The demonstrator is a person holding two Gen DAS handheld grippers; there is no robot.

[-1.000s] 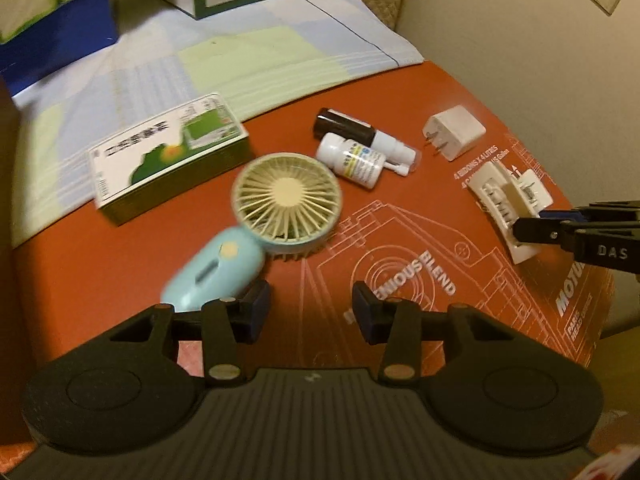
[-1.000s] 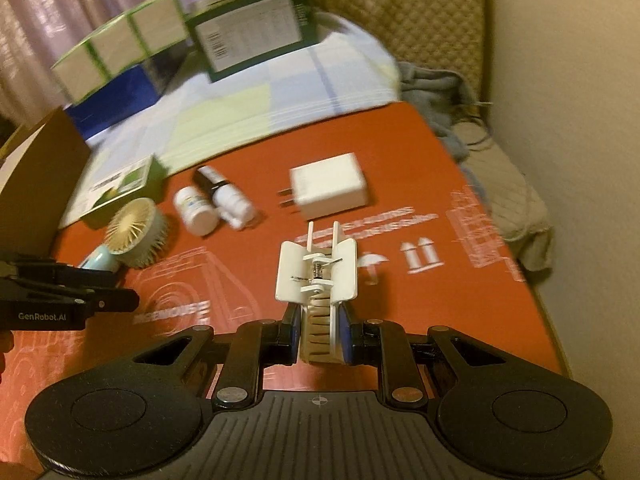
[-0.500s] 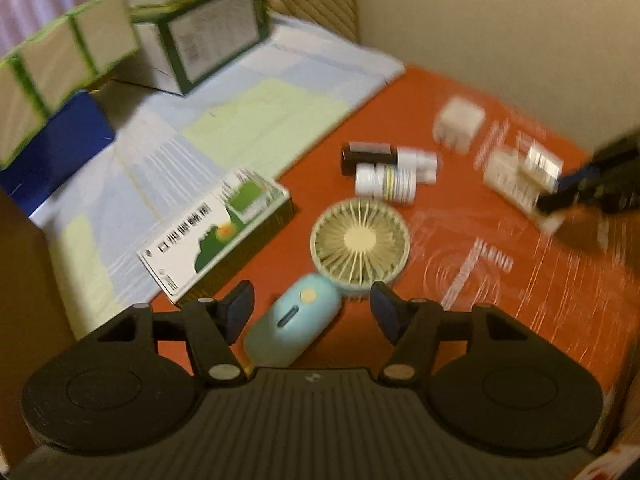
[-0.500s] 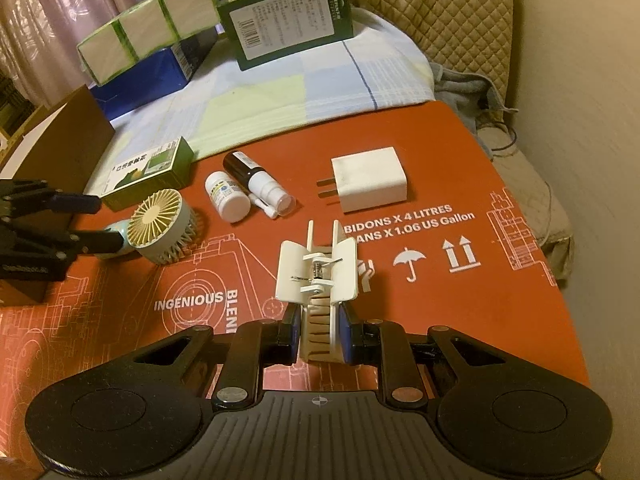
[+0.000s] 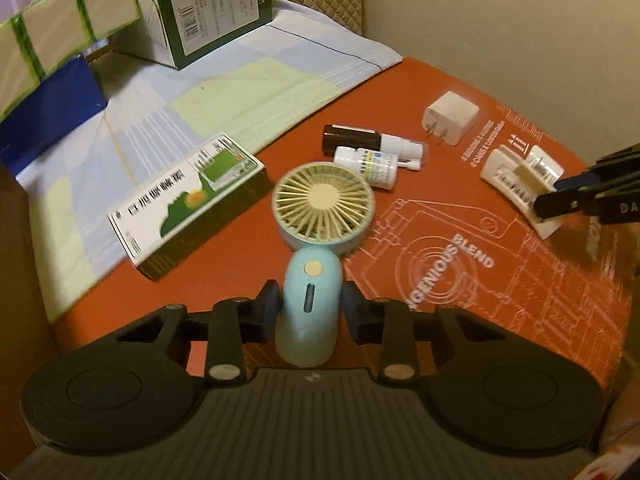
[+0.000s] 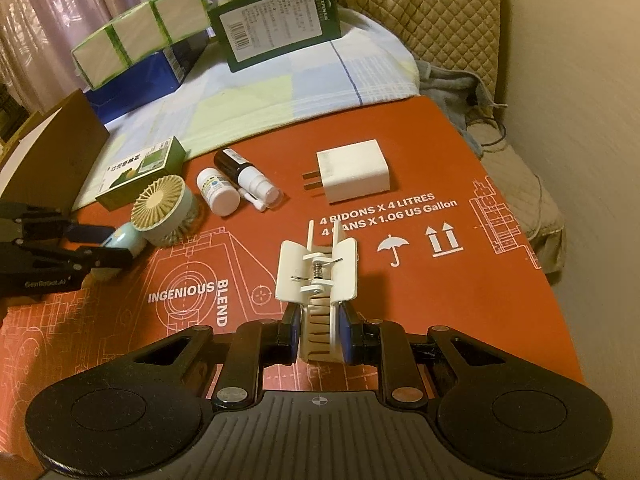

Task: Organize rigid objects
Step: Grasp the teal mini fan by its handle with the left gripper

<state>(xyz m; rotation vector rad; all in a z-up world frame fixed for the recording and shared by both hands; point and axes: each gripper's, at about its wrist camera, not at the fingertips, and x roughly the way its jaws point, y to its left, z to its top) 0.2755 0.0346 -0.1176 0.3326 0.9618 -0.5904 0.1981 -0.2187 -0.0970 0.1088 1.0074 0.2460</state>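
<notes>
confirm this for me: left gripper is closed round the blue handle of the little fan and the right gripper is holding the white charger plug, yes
Not quite. The right gripper holds the white hair clip, as the right wrist view shows; the white charger plug lies free on the orange board. The left gripper has just closed round the fan's blue handle.

The right gripper (image 6: 319, 330) is clamping a white plastic spring clip (image 6: 318, 280) above the printed orange cardboard sheet (image 6: 460, 304).

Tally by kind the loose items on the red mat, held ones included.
Handheld fan: 1
Small bottles: 2 (white bottle, dark spray bottle)
Plug adapter: 1
White clip: 1
Green-and-white carton: 1, partly on the mat
Total: 6
</notes>
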